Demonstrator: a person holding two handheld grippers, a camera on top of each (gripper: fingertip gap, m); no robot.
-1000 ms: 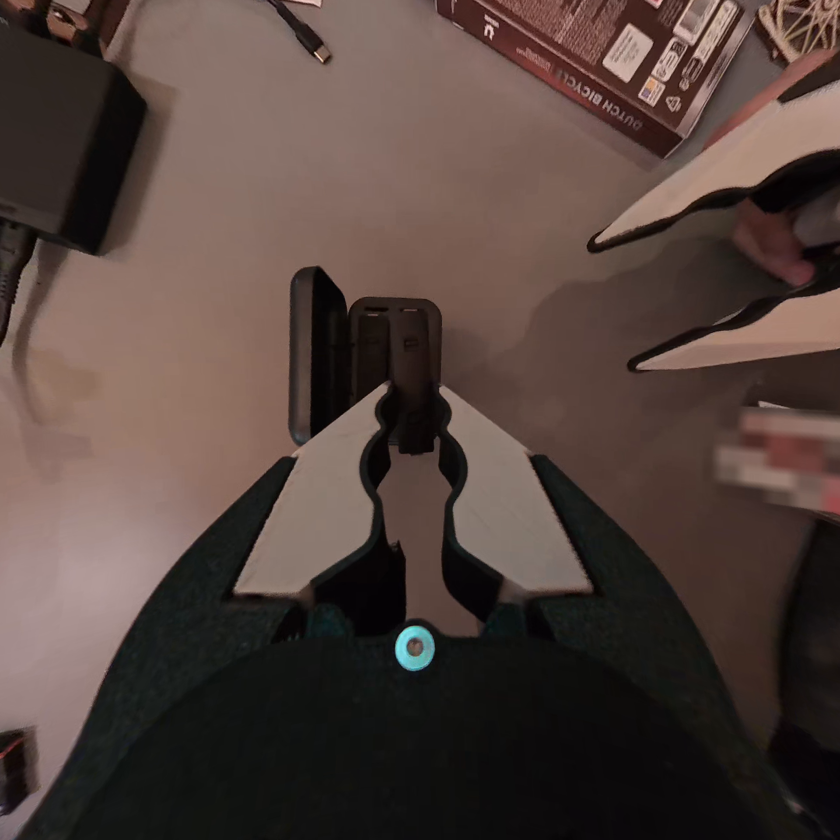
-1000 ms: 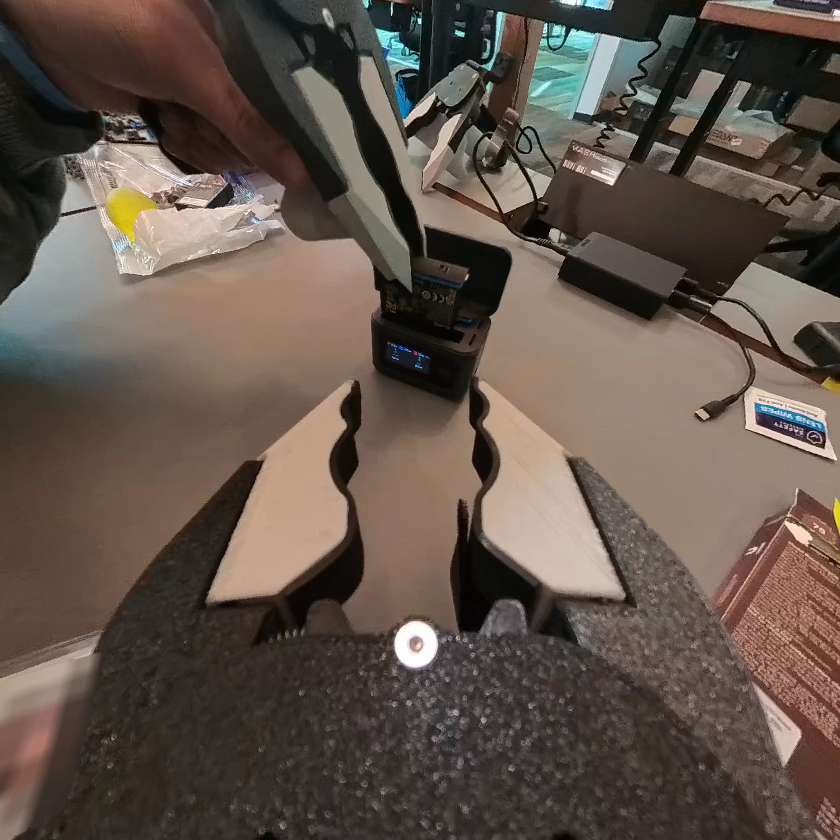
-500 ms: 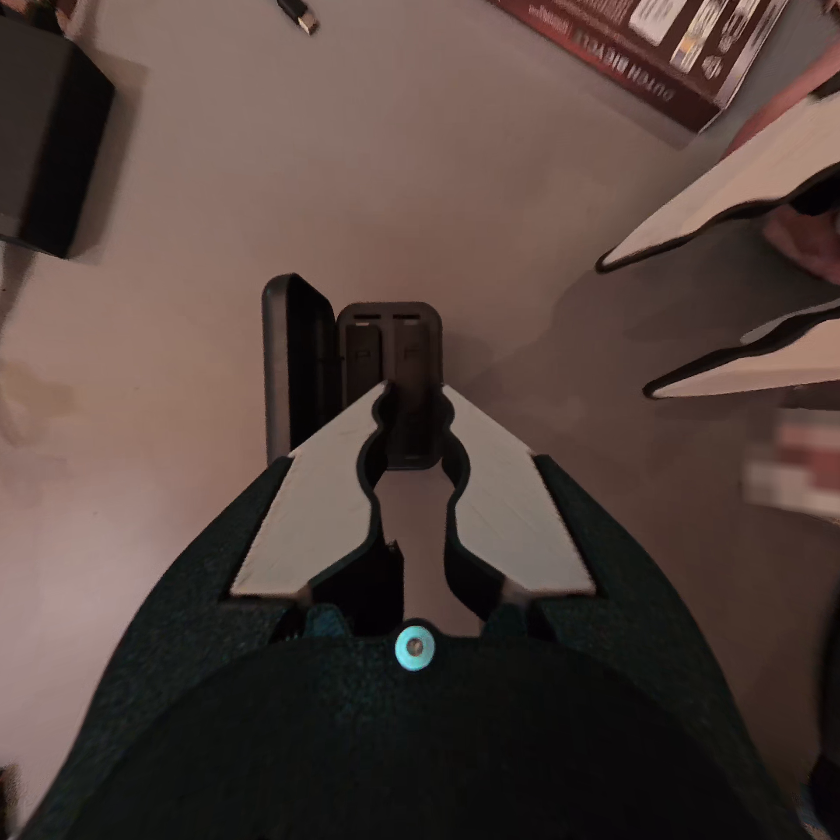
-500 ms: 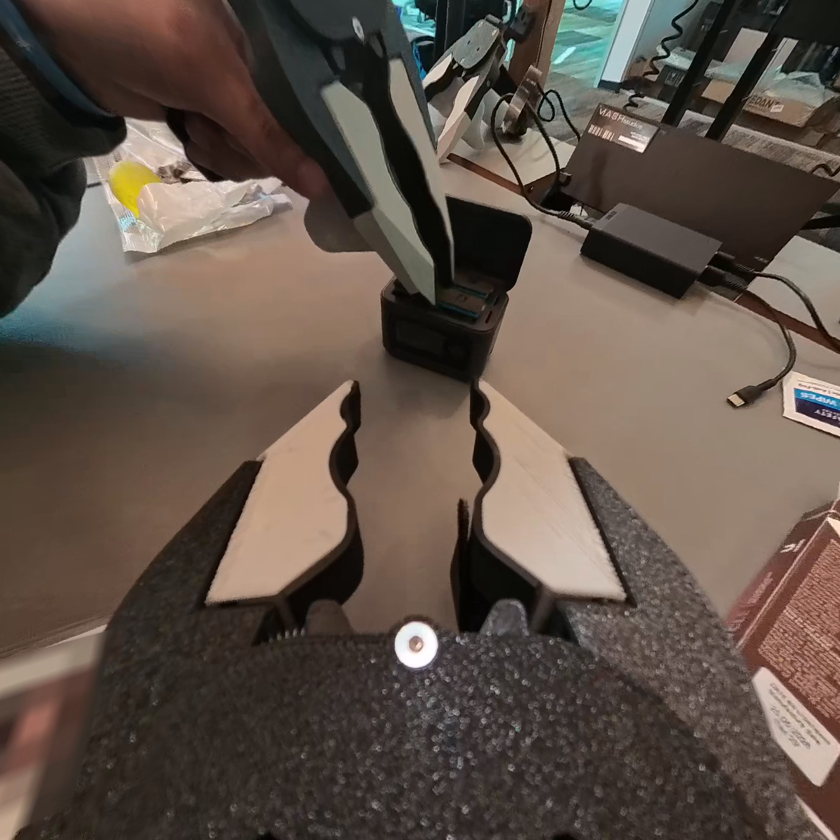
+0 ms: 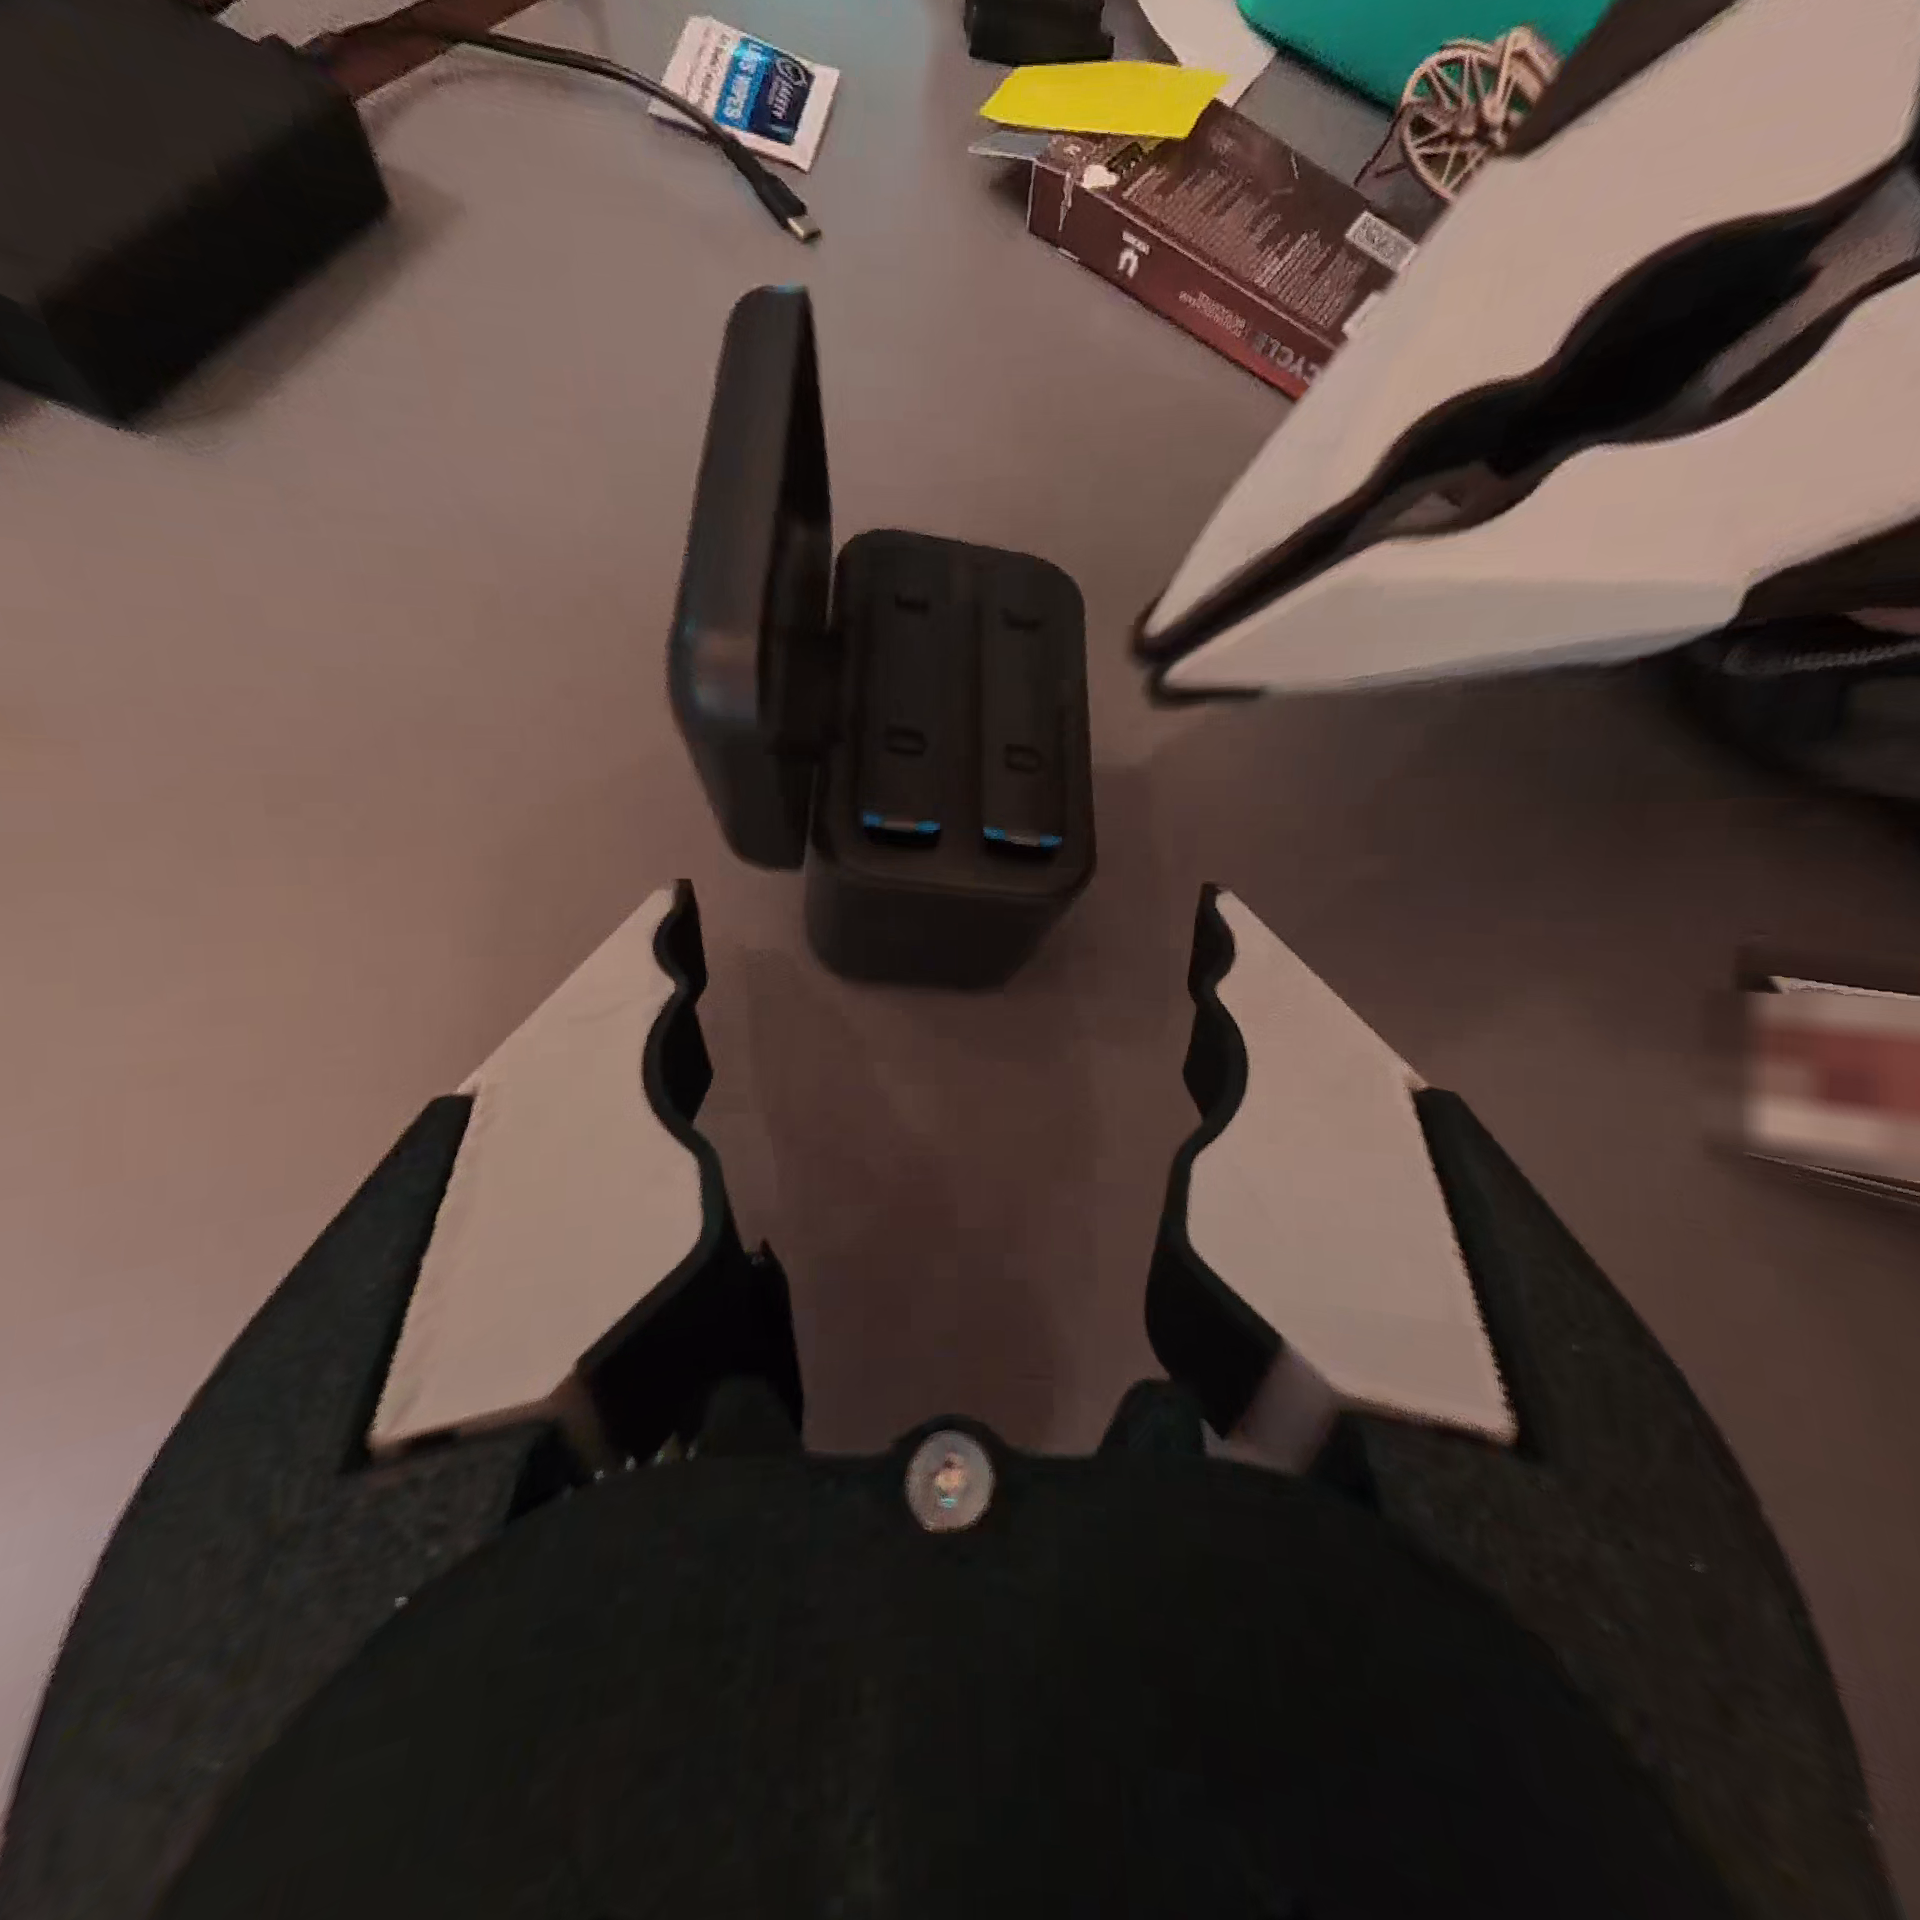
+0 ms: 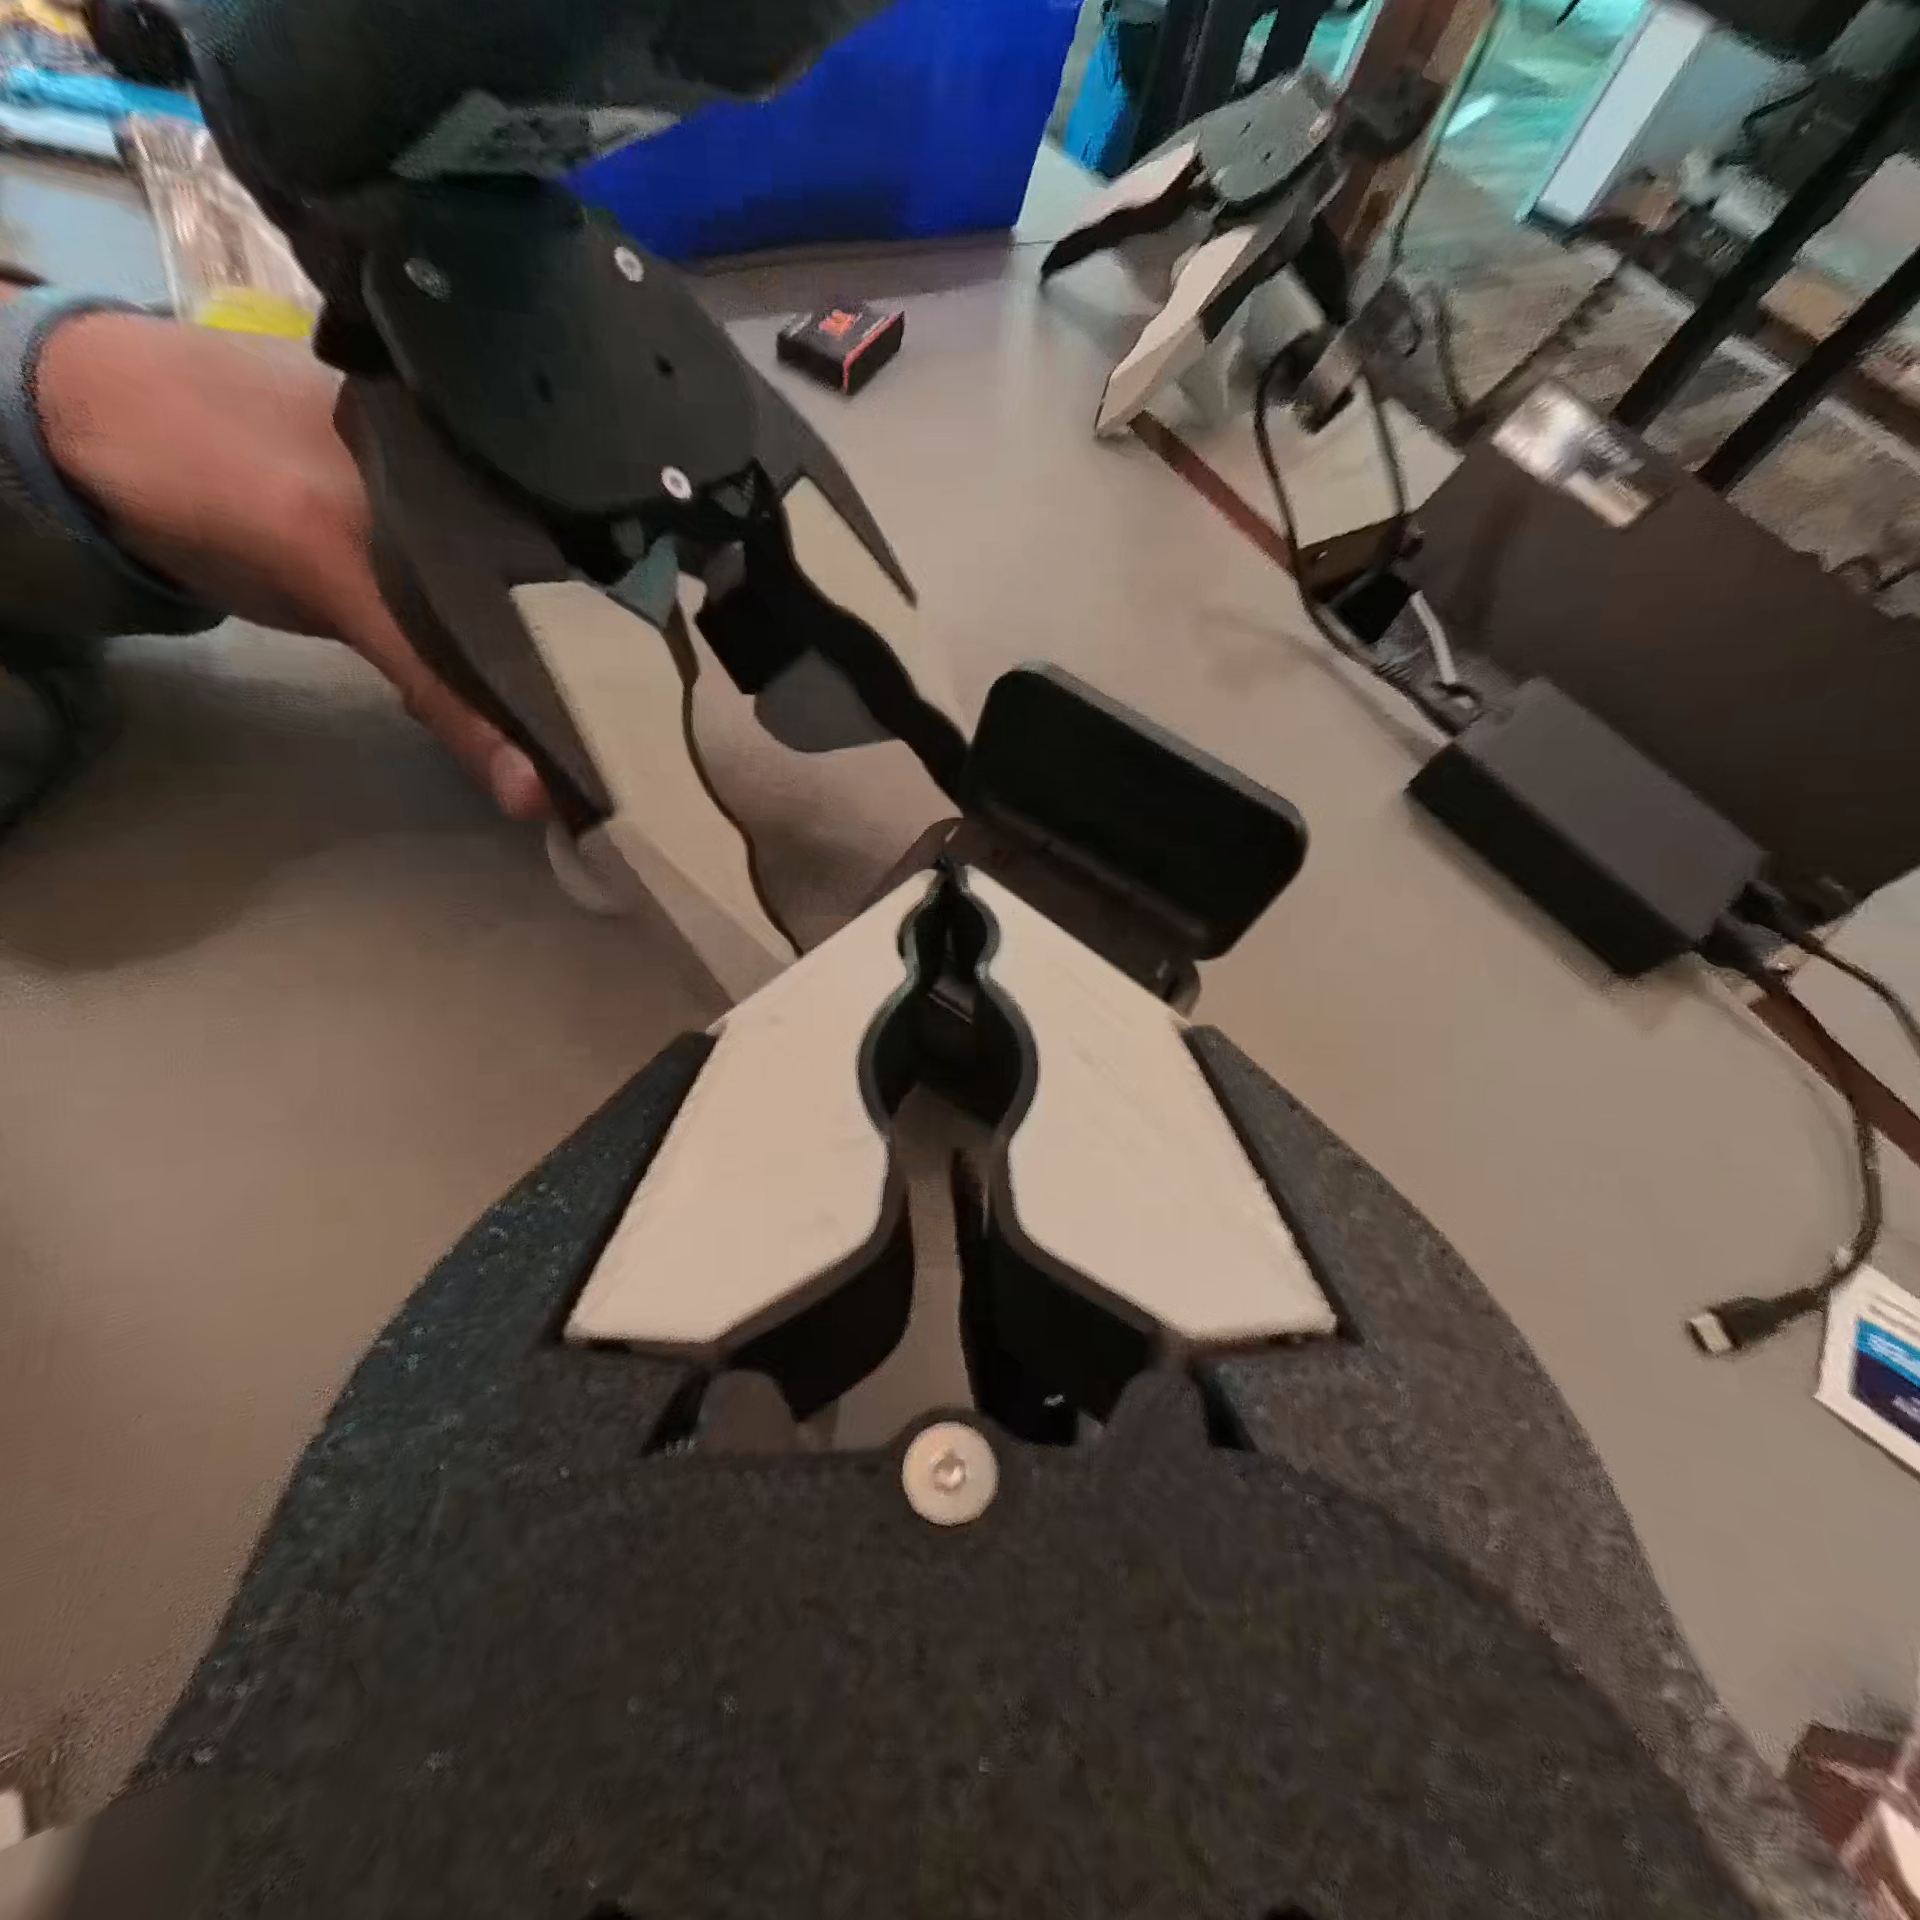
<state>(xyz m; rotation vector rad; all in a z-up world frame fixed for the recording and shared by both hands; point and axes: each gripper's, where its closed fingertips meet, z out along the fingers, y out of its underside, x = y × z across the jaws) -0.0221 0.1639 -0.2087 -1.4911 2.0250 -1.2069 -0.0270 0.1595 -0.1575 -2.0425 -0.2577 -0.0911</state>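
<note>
A black charging case (image 5: 951, 914) stands on the grey table (image 5: 416, 675) with its lid (image 5: 753, 582) hinged open to the left. Two black batteries with blue tabs (image 5: 902, 727) (image 5: 1023, 727) sit side by side in its slots. My left gripper (image 5: 943, 899) is open and empty, just short of the case's near face. My right gripper (image 6: 940, 873) is shut and holds nothing I can see; its tips point at the case beside the open lid (image 6: 1132, 790). In the left wrist view its closed tips (image 5: 1148, 655) hover close to the case's right side. A hand (image 6: 208, 499) holds the left gripper (image 6: 868, 873).
A black power adapter (image 5: 156, 208) with cables lies far left, also in the right wrist view (image 6: 1579, 831). A loose USB cable (image 5: 769, 197), a wipe sachet (image 5: 748, 94), a yellow card (image 5: 1101, 99) and a brown box (image 5: 1226, 249) lie beyond the case. A spare gripper (image 6: 1195, 270) stands farther back. About 5 cm separates my left fingertips from my right.
My left gripper let go of the battery, now seated in the case, then opened wide and pulled back. My right gripper shut and moved in close to the case.
</note>
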